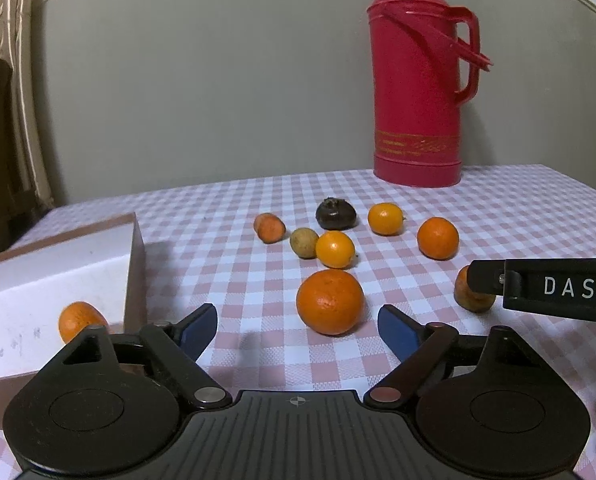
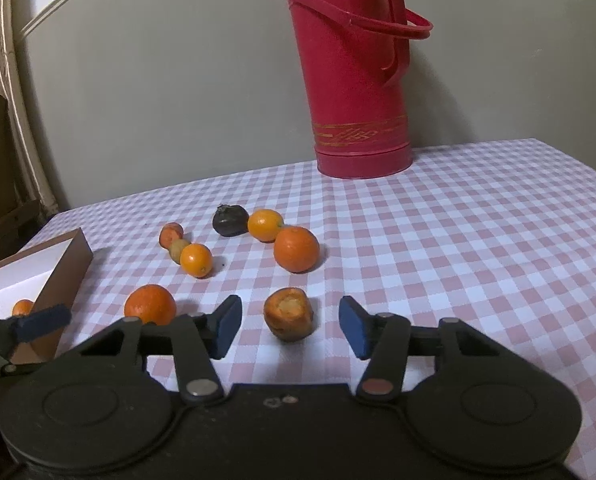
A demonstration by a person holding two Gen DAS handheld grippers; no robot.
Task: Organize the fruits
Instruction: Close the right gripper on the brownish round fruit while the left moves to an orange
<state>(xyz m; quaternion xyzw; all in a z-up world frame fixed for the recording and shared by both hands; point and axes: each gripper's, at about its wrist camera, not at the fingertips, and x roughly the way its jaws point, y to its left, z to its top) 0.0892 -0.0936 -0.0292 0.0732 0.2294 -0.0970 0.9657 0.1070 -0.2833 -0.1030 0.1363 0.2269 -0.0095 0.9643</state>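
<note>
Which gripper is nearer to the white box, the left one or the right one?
Left. The left gripper is just beside the white box, by its near corner. The right gripper is farther away, around a carrot piece.

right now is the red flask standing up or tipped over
Standing up. The red flask rests on its flat base on the checked tablecloth near the wall, lid at the top; its lean in the right wrist view is lens distortion.

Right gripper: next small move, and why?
Probably ease the right gripper forward a little, then close. The carrot stub stands on the checked tablecloth between the blue pads, but neither pad touches it yet. It is not gripped, so lifting toward the white box now would leave it behind.
</note>
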